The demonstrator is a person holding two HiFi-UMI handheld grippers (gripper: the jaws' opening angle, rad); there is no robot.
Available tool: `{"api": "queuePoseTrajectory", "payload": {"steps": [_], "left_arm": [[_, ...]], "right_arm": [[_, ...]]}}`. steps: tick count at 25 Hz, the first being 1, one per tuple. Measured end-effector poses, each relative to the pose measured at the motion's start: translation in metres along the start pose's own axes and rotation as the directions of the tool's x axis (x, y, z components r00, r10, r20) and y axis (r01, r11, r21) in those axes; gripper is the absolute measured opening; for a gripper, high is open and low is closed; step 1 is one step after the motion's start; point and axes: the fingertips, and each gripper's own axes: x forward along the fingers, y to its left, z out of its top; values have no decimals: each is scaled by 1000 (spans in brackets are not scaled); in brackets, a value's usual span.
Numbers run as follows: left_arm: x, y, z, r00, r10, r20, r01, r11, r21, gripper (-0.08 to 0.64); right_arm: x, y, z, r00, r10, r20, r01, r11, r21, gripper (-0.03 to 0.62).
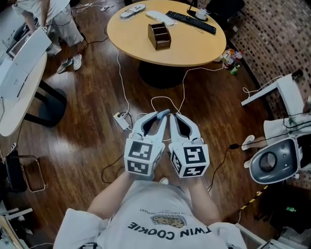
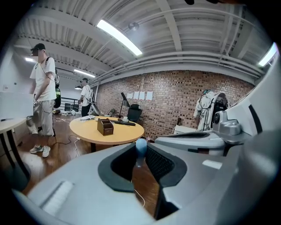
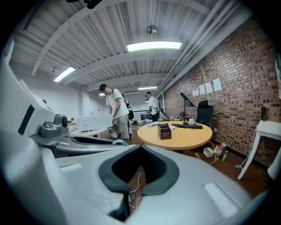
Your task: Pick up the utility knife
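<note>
— Progress on the utility knife, as you read it?

— None that shows. Starting at the left, a person [image 1: 52, 19] stands by a white desk [image 1: 14, 78], well away from the work. Next comes the left gripper [image 1: 164, 114], held out over the wooden floor [image 1: 87, 107]. Its tips are pressed together, and only floorboards show through the hollow behind them. Nothing is in it.

— And the other one?

— The right gripper [image 1: 174, 115] sits just beside it, with its tips likewise closed on nothing. Its own view shows bare floor and a loop of cable through the pads.

— Where is the knife, then?

— I can't pick it out. My guess is the round tabletop [image 1: 194, 48] ahead, well apart from both grippers. Across it, left to right, lie a remote [image 1: 132, 11], a flat white item [image 1: 160, 17], a brown wooden organizer [image 1: 159, 36] and a black keyboard [image 1: 190, 22]. The knife may sit in the organizer or among the small things at the far edge, but that is too small to tell. A white machine [image 1: 274, 160] stands on the floor at the far right, and nothing knife-like shows on it.

— So what's left?

— All of it, I'd judge. The person has to reach the tabletop, find the knife, open one gripper, close it on the handle and lift.
</note>
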Motion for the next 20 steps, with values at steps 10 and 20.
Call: {"api": "queuePoseTrajectory", "payload": {"steps": [10,20], "left_arm": [[-26,-56,-8,1000,28,14,-28,1000,12,69],[-43,-105,-17,999,36,23,-37,999,27,67]], "right_arm": [[-62,-8,-13,999,21,25,-21,1000,-3,-2],[-110,-20,-25,999,30,31,-30,999,12,-2]]}}
